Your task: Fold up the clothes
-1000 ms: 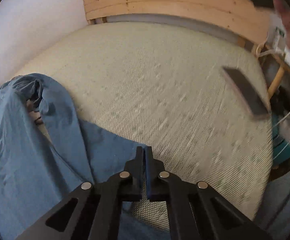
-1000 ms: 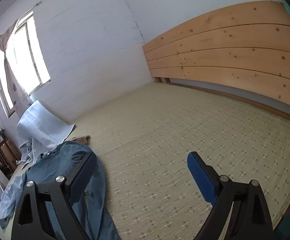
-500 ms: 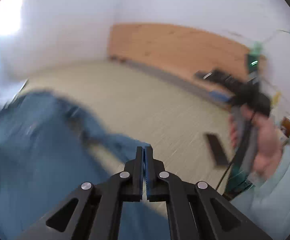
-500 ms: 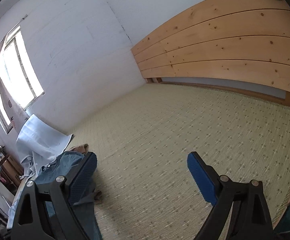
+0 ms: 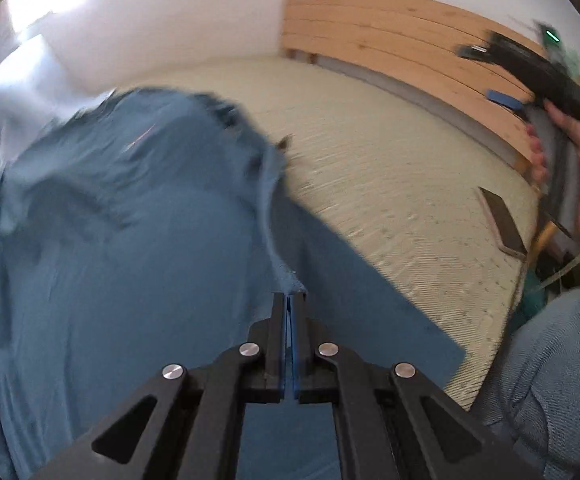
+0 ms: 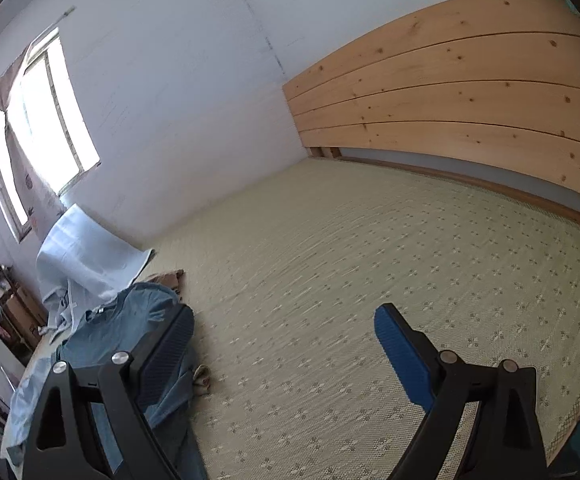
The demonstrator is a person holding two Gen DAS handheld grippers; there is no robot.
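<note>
Now we pinch blue shirt (image 5: 130, 240) edge with left gripper (image 5: 288, 300); right gripper (image 6: 282, 332) wide, empty; no fold made yet

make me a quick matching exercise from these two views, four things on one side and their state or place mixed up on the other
Things:
1. left hand-held gripper
2. right hand-held gripper
3. blue garment
4. wooden headboard

States or places:
A. stands at the far end of the patterned mat
B. open, nothing between its fingers
C. shut on a cloth edge
D. spread in a heap over the mat's left part

Pairs: 1-C, 2-B, 3-D, 4-A
</note>
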